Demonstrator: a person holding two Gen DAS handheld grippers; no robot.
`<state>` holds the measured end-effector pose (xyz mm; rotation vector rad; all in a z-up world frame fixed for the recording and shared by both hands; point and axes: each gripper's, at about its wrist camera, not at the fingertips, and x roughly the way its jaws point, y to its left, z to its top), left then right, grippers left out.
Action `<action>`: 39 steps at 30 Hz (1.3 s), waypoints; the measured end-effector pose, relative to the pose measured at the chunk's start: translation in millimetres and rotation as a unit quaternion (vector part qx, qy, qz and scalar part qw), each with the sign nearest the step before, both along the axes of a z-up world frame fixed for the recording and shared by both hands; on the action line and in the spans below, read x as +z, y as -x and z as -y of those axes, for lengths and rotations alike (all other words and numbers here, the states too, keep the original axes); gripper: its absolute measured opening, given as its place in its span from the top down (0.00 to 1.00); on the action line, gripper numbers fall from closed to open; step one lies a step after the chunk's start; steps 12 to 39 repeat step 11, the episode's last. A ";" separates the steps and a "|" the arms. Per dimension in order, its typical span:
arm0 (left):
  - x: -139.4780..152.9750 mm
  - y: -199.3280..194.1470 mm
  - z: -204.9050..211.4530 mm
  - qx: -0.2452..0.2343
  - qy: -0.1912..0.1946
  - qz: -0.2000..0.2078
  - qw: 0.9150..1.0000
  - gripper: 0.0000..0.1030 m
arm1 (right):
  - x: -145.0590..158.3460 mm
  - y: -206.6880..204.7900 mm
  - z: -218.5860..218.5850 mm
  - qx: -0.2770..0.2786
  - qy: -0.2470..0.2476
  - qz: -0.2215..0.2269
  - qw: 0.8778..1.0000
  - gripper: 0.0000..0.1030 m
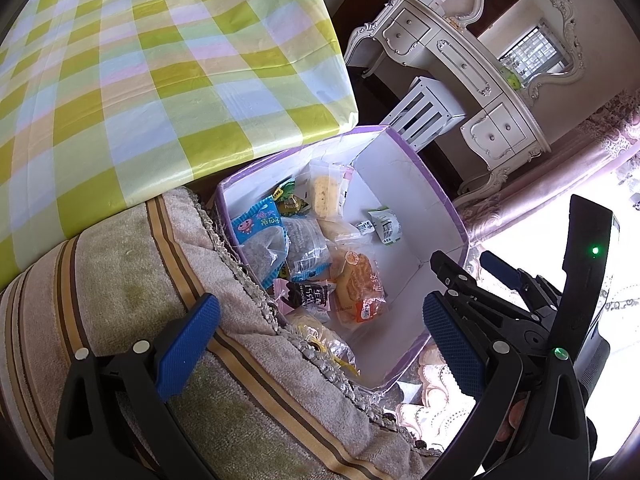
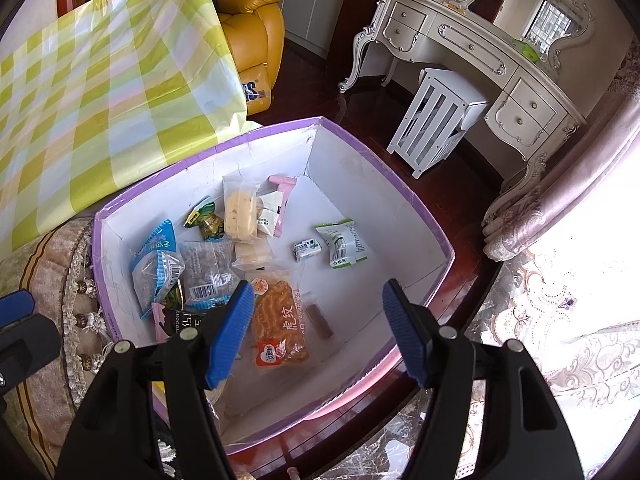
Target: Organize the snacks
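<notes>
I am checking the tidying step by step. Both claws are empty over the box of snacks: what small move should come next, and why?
Probably lift the right claw back out of the box. It hangs open and empty over the orange snack pack, which already lies inside with the other packets. The left claw is open too, holding nothing.

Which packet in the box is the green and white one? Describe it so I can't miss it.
Look in the purple-rimmed box, on the bare white floor right of the snack pile. The green and white packet lies there, beside only a smaller wrapped sweet, apart from the heaped bags.
</notes>
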<state>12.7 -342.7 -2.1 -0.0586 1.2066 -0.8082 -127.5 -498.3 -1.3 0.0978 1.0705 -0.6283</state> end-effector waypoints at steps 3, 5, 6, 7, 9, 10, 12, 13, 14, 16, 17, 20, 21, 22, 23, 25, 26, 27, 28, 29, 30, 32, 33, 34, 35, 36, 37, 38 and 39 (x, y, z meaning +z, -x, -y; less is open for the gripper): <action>0.1 0.3 1.3 -0.003 0.001 0.006 1.000 0.04 | 2.8 0.6 -0.5 -0.002 0.003 -0.001 1.000 0.35; 2.6 -2.4 -3.0 0.000 0.015 -0.002 1.000 0.04 | 8.0 0.2 -3.8 0.001 0.005 0.005 1.000 0.30; 5.3 -4.1 -7.5 0.003 0.025 -0.008 1.000 0.04 | 11.9 0.4 -6.4 0.004 0.002 0.011 1.000 0.28; 9.3 -5.3 -13.7 0.008 0.032 -0.009 0.999 0.04 | 16.9 0.0 -10.5 0.009 -0.003 0.020 1.000 0.28; 21.2 -6.6 -33.7 0.029 0.028 0.016 0.999 0.04 | 28.2 -3.3 -24.1 0.024 -0.010 0.040 0.999 0.25; 27.8 -7.1 -47.6 0.044 0.017 0.037 0.998 0.04 | 33.2 -6.2 -33.5 0.036 -0.017 0.048 0.998 0.25; 34.1 -8.1 -65.0 0.062 0.007 0.058 0.996 0.04 | 37.6 -10.7 -44.1 0.051 -0.032 0.055 0.997 0.25; 34.1 -8.1 -65.0 0.062 0.007 0.058 0.996 0.04 | 37.6 -10.7 -44.1 0.051 -0.032 0.055 0.997 0.25; 34.1 -8.1 -65.0 0.062 0.007 0.058 0.996 0.04 | 37.6 -10.7 -44.1 0.051 -0.032 0.055 0.997 0.25; 34.1 -8.1 -65.0 0.062 0.007 0.058 0.996 0.04 | 37.6 -10.7 -44.1 0.051 -0.032 0.055 0.997 0.25; 34.1 -8.1 -65.0 0.062 0.007 0.058 0.996 0.04 | 37.6 -10.7 -44.1 0.051 -0.032 0.055 0.997 0.25; 34.1 -8.1 -65.0 0.062 0.007 0.058 0.996 0.04 | 37.6 -10.7 -44.1 0.051 -0.032 0.055 0.997 0.25; 34.1 -8.1 -65.0 0.062 0.007 0.058 0.996 0.04 | 37.6 -10.7 -44.1 0.051 -0.032 0.055 0.997 0.25; 34.1 -8.1 -65.0 0.062 0.007 0.058 0.996 0.04 | 37.6 -10.7 -44.1 0.051 -0.032 0.055 0.997 0.25; 34.1 -8.1 -65.0 0.062 0.007 0.058 0.996 0.04 | 37.6 -10.7 -44.1 0.051 -0.032 0.055 0.997 0.25; 34.1 -8.1 -65.0 0.062 0.007 0.058 0.996 0.04 | 37.6 -10.7 -44.1 0.051 -0.032 0.055 0.997 0.25; 34.1 -8.1 -65.0 0.062 0.007 0.058 0.996 0.04 | 37.6 -10.7 -44.1 0.051 -0.032 0.055 0.997 0.25; 34.1 -8.1 -65.0 0.062 0.007 0.058 0.996 0.04 | 37.6 -10.7 -44.1 0.051 -0.032 0.055 0.997 0.25; 34.1 -8.1 -65.0 0.062 0.007 0.058 0.996 0.04 | 37.6 -10.7 -44.1 0.051 -0.032 0.055 0.997 0.25; 34.1 -8.1 -65.0 0.062 0.007 0.058 0.996 0.04 | 37.6 -10.7 -44.1 0.051 -0.032 0.055 0.997 0.25; 34.1 -8.1 -65.0 0.062 0.007 0.058 0.996 0.04 | 37.6 -10.7 -44.1 0.051 -0.032 0.055 0.997 0.25; 34.1 -8.1 -65.0 0.062 0.007 0.058 0.996 0.04 | 37.6 -10.7 -44.1 0.051 -0.032 0.055 0.997 0.25; 34.1 -8.1 -65.0 0.062 0.007 0.058 0.996 0.04 | 37.6 -10.7 -44.1 0.051 -0.032 0.055 0.997 0.25; 34.1 -8.1 -65.0 0.062 0.007 0.058 0.996 0.04 | 37.6 -10.7 -44.1 0.051 -0.032 0.055 0.997 0.25; 34.1 -8.1 -65.0 0.062 0.007 0.058 0.996 0.04 | 37.6 -10.7 -44.1 0.051 -0.032 0.055 0.997 0.25; 34.1 -8.1 -65.0 0.062 0.007 0.058 0.996 0.04 | 37.6 -10.7 -44.1 0.051 -0.032 0.055 0.997 0.25; 34.1 -8.1 -65.0 0.062 0.007 0.058 0.996 0.04 | 37.6 -10.7 -44.1 0.051 -0.032 0.055 0.997 0.25; 34.1 -8.1 -65.0 0.062 0.007 0.058 0.996 0.04 | 37.6 -10.7 -44.1 0.051 -0.032 0.055 0.997 0.25; 34.1 -8.1 -65.0 0.062 0.007 0.058 0.996 0.04 | 37.6 -10.7 -44.1 0.051 -0.032 0.055 0.997 0.25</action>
